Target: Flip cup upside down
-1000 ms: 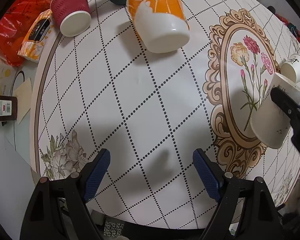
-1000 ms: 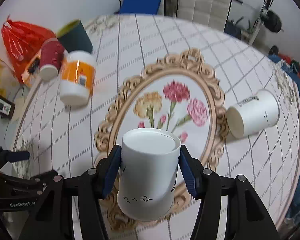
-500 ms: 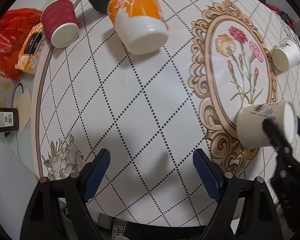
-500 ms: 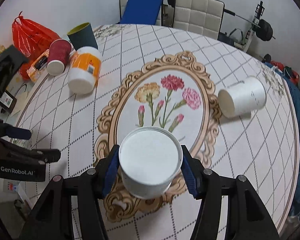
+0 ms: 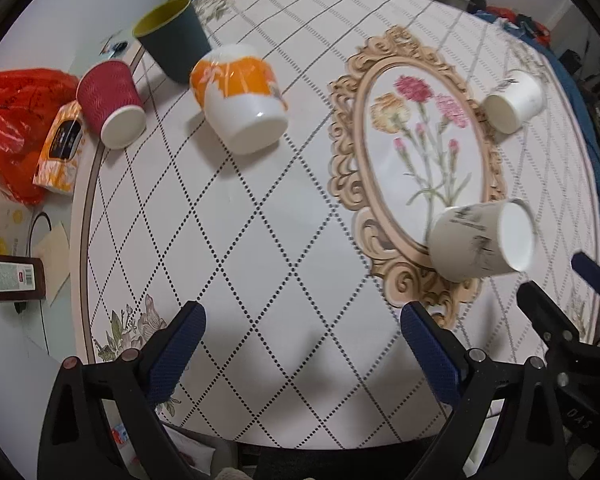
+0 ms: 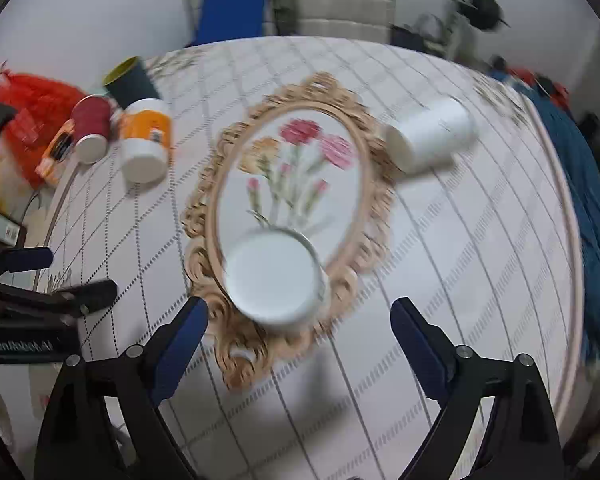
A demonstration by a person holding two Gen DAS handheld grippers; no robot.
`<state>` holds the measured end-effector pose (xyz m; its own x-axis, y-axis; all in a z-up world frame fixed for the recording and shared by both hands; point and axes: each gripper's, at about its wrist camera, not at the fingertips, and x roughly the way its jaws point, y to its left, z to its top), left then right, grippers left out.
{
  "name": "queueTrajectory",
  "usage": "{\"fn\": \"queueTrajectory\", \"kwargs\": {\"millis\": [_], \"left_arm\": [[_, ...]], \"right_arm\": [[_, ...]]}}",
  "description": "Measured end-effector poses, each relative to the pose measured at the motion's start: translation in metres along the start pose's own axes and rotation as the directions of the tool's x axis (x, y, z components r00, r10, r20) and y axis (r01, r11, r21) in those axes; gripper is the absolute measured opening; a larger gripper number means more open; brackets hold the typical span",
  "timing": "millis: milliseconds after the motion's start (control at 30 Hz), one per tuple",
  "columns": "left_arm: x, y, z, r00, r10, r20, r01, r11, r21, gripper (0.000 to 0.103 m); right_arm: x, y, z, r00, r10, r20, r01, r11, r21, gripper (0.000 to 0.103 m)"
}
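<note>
White cup [image 6: 274,278] sits base-up on counter [image 6: 460,240] just ahead of right gripper [image 6: 298,332], jaws wide and clear of it, apparently released inverted; left gripper [image 5: 302,344] wide, holding nothing.

- Round table [image 5: 284,240], white diamond-grid cloth, gilt oval floral medallion [image 5: 416,152] right of centre.
- Upper left: dark green cup [image 5: 172,36], maroon ribbed paper cup [image 5: 108,100], orange-and-white cup [image 5: 240,100].
- Lower right: white paper cup [image 5: 480,240] on medallion frame.
- Upper right: second white paper cup [image 5: 514,100], on its side.

White cup [image 5: 476,240], orange-banded cup [image 5: 240,100]
</note>
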<state>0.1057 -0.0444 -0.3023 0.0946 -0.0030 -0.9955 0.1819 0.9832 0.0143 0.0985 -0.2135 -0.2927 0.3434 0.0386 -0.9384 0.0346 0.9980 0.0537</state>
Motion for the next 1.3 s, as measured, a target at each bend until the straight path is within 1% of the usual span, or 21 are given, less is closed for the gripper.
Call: {"fn": "queueTrajectory", "kwargs": {"millis": [33, 100, 200, 233, 333, 467, 567, 667, 800, 900, 1067, 1167, 1300], "left_arm": [[-0.004, 0.002, 0.002, 1.0, 0.0, 0.005, 0.0, 1.0, 0.005, 0.1], [-0.015, 0.0, -0.003, 1.0, -0.003, 0.024, 0.003, 1.0, 0.014, 0.1], [-0.03, -0.005, -0.01, 0.999, -0.004, 0.048, 0.003, 1.0, 0.021, 0.1], [-0.037, -0.007, -0.014, 0.998, -0.006, 0.06, 0.004, 1.0, 0.024, 0.1], [-0.057, -0.012, -0.023, 0.995, 0.003, 0.097, -0.005, 1.0, 0.028, 0.1], [-0.091, -0.02, -0.038, 0.988, 0.027, 0.155, -0.032, 0.999, 0.024, 0.1], [-0.125, -0.025, -0.053, 0.977, 0.041, 0.21, -0.046, 0.999, 0.019, 0.1], [-0.165, -0.029, -0.071, 0.962, 0.059, 0.267, -0.064, 0.998, 0.012, 0.1], [-0.208, -0.033, -0.091, 0.946, 0.05, 0.321, -0.054, 0.999, 0.005, 0.1], [-0.234, -0.037, -0.105, 0.936, 0.036, 0.35, -0.04, 0.999, 0.005, 0.1], [-0.274, -0.042, -0.126, 0.922, 0.012, 0.388, -0.013, 1.0, 0.001, 0.1], [-0.288, -0.044, -0.133, 0.918, 0.008, 0.396, -0.005, 1.0, -0.009, 0.1], [-0.303, -0.047, -0.142, 0.919, -0.001, 0.395, 0.011, 1.0, -0.022, 0.1]], "right_arm": [[-0.007, -0.005, -0.005, 1.0, -0.007, -0.005, 0.007, 0.999, 0.032, 0.095], [-0.023, -0.015, -0.015, 0.998, -0.062, -0.015, 0.063, 0.994, 0.086, 0.097], [-0.045, -0.024, -0.028, 0.992, -0.123, -0.014, 0.124, 0.983, 0.133, 0.097], [-0.053, -0.026, -0.032, 0.99, -0.138, -0.016, 0.139, 0.979, 0.146, 0.097], [-0.079, -0.03, -0.04, 0.988, -0.152, -0.007, 0.151, 0.971, 0.184, 0.097], [-0.117, -0.031, -0.047, 0.988, -0.156, 0.019, 0.149, 0.969, 0.196, 0.097], [-0.15, -0.029, -0.052, 0.988, -0.146, 0.047, 0.135, 0.973, 0.188, 0.097], [-0.186, -0.025, -0.058, 0.987, -0.144, 0.077, 0.13, 0.978, 0.163, 0.097], [-0.237, -0.019, -0.067, 0.981, -0.138, 0.133, 0.121, 0.984, 0.133, 0.097], [-0.275, -0.019, -0.074, 0.974, -0.151, 0.167, 0.129, 0.983, 0.131, 0.097], [-0.334, -0.023, -0.087, 0.963, -0.146, 0.225, 0.112, 0.982, 0.154, 0.097], [-0.36, -0.021, -0.093, 0.956, -0.144, 0.254, 0.107, 0.982, 0.153, 0.097], [-0.392, -0.021, -0.103, 0.948, -0.142, 0.284, 0.102, 0.983, 0.151, 0.097]]}}
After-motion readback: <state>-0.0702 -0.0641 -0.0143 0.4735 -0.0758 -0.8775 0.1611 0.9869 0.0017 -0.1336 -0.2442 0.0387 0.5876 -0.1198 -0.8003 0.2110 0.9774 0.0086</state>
